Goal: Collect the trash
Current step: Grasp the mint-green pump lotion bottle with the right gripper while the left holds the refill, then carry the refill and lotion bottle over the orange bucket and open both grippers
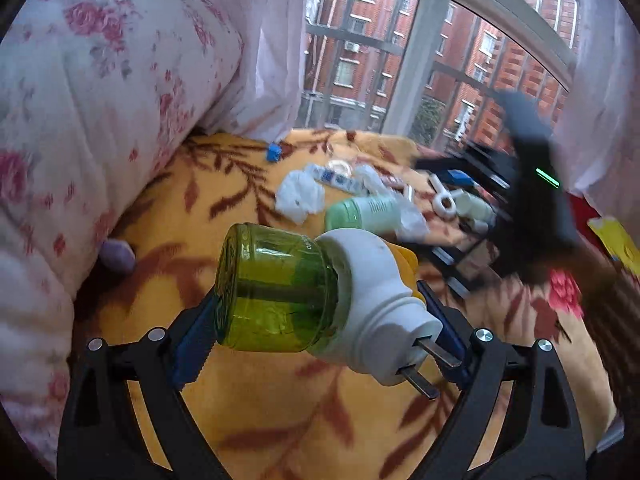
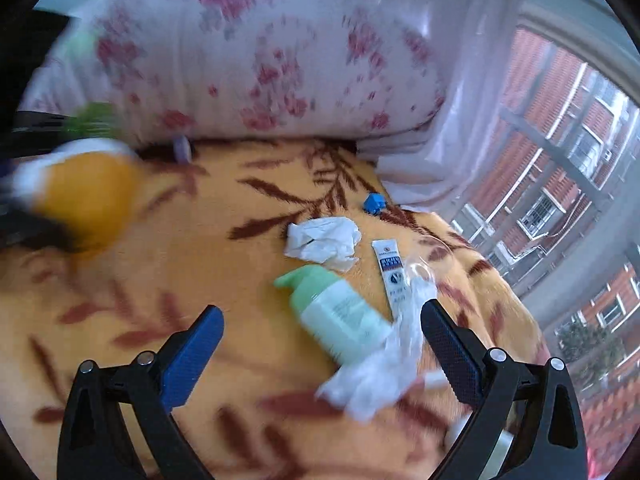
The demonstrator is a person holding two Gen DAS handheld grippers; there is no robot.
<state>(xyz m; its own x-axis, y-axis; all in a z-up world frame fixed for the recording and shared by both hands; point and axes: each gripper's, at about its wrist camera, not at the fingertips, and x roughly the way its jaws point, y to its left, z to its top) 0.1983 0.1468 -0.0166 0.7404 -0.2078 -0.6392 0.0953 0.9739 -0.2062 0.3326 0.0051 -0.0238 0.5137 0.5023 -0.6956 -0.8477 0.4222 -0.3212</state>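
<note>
My left gripper (image 1: pixel 320 320) is shut on a plug-in mosquito repellent (image 1: pixel 320 296), a green liquid bottle with a white and orange plug head, held above the orange blanket (image 1: pixel 248 400). It shows blurred at the left of the right wrist view (image 2: pixel 80 196). My right gripper (image 2: pixel 320 328) is open above the trash pile: a pale green bottle (image 2: pixel 340 316), a crumpled tissue (image 2: pixel 324 242), a white tube (image 2: pixel 390 276), clear plastic wrap (image 2: pixel 384 376) and a small blue piece (image 2: pixel 374 202). The same pile lies ahead in the left wrist view (image 1: pixel 360 200), where the right gripper (image 1: pixel 452 200) appears blurred.
A rolled floral quilt (image 1: pixel 92 120) lies along the bed's side, with a small purple object (image 1: pixel 118 256) at its foot. A sheer curtain (image 2: pixel 460 100) and a window (image 1: pixel 400 60) with brick buildings close the far end.
</note>
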